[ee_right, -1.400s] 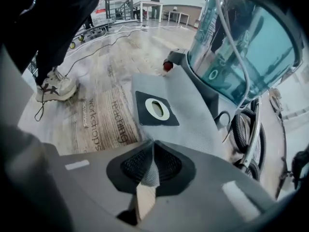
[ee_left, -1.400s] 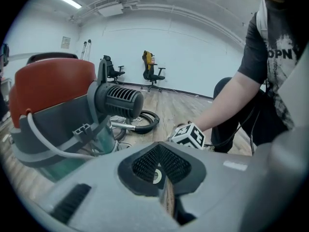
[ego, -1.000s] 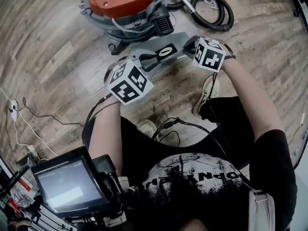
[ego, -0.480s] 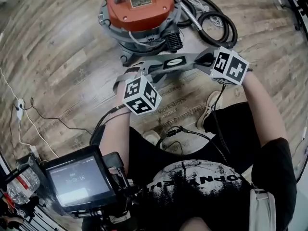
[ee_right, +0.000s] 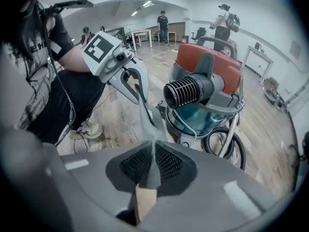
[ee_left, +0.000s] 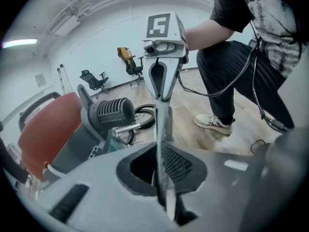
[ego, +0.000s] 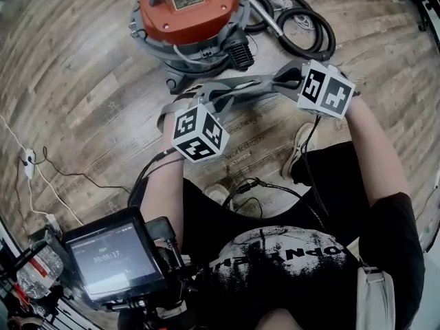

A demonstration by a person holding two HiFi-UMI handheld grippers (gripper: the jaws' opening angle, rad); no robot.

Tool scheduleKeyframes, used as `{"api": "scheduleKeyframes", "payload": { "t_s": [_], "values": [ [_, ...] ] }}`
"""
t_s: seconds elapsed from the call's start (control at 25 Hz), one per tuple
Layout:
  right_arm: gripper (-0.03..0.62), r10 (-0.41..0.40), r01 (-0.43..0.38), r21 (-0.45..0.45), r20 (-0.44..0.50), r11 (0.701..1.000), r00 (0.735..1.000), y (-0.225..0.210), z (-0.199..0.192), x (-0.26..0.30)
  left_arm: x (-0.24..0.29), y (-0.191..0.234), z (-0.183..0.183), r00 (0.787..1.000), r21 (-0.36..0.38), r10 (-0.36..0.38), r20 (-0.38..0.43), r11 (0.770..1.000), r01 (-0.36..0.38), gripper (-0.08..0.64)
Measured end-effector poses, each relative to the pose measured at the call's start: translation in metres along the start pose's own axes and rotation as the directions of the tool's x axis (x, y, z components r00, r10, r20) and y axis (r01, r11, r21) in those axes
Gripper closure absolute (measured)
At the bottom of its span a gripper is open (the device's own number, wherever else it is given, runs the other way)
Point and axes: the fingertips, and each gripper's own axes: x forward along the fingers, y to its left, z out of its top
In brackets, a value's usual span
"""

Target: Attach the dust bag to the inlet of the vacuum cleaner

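Two grippers share the load here: the left gripper (ego: 208, 96) has the 9 o'clock end of the flat grey dust bag (ego: 242, 88) and the right gripper (ego: 289, 81) has its 3 o'clock end. The bag hangs stretched between them above the wooden floor (ego: 82, 81), touching nothing else.

The left gripper's fingers (ee_left: 181, 164) have just been closing, and its own view shows the thin edge of the bag running straight up from between them, so they stand narrow and pinched on the sheet. The right gripper's fingers (ee_right: 166, 163) are likewise drawn in tight on the bag's other edge.

The vacuum cleaner (ego: 189, 16) stands at 12 o'clock from the person, just beyond the bag, with its coiled hose (ego: 302, 26) lying at 1 o'clock. Its orange head sits on the drum, and a black ribbed port (ego: 240, 52) juts from the side nearest the bag. I cannot tell whether that port is the inlet.

As I judge it, the picking-up part is done: the bag is off the floor, gripped at both ends and carried close to the machine. The attaching itself is all to come. The bag's opening is not lined up with any port and nothing is pushed on. It has yet to be turned so that its collar faces the inlet, brought in and pressed home.
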Motion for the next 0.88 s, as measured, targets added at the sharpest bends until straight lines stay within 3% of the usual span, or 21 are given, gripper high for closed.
{"api": "scheduleKeyframes", "payload": {
  "t_s": [0.32, 0.4, 0.48, 0.64, 0.88],
  "values": [
    [0.418, -0.094, 0.091, -0.137, -0.018, 0.986, 0.995, 0.014, 0.0, -0.018, -0.002, -0.002, 0.012, 0.999, -0.03, -0.034, 0.018, 0.999, 0.034, 0.535],
    [0.363, -0.132, 0.124, -0.191, -0.032, 0.974, 0.991, 0.018, 0.003, -0.016, -0.003, -0.002, 0.016, 0.999, -0.027, -0.041, 0.022, 0.999, 0.042, 0.535],
    [0.35, -0.183, 0.167, -0.242, -0.044, 0.956, 0.982, 0.019, 0.006, -0.009, -0.003, -0.004, 0.019, 0.998, -0.022, -0.051, 0.021, 0.998, 0.051, 0.535],
    [0.366, -0.24, 0.21, -0.317, -0.061, 0.925, 0.969, 0.016, 0.01, 0.003, -0.004, -0.006, 0.026, 0.998, -0.021, -0.056, 0.028, 0.998, 0.057, 0.535],
    [0.507, -0.263, 0.233, -0.348, -0.042, 0.908, 0.964, 0.008, 0.017, 0.008, -0.004, -0.001, 0.025, 0.998, -0.032, -0.051, 0.026, 0.998, 0.052, 0.535]
  ]
}}
